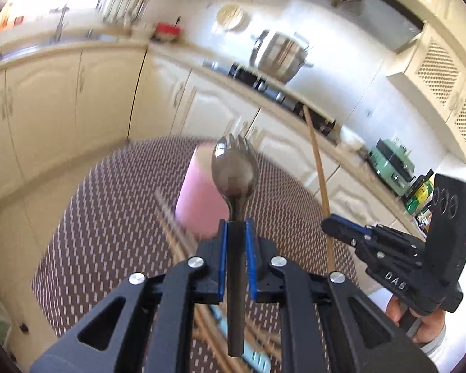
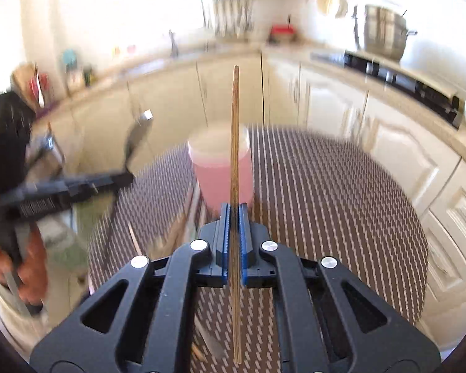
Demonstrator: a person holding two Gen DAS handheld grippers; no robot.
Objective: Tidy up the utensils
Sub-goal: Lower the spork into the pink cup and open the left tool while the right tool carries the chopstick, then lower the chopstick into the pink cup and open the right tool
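Left tool [image 1: 236, 227]: your blue-padded jaws are clamped on the handle of a dark grey metal spork [image 1: 233, 168]. The handle runs straight back between the pads; the bowl and tines stand up past the fingertips, in front of the pink cup.

Right tool [image 2: 234, 214]: your jaws are closed narrow on a thin light-brown wooden chopstick [image 2: 234, 130]. The stick is pinched near its middle, one end rising well above the fingertips, the other trailing back under the tool body. From the left wrist view the same stick shows at right, slanting upward from the right tool.

Pink plastic cup with a pale rim [image 2: 220, 168]: upright on the round table covered in a brown mat with small white dashes [image 2: 341, 202]. It sits just beyond both tools' fingertips, below the held utensils; neither utensil touches it.

Loose utensils: more wooden sticks [image 1: 171, 227] lie blurred on the mat beneath the left tool, beside the cup.

Your hands grip each tool's handle at the frame edges.
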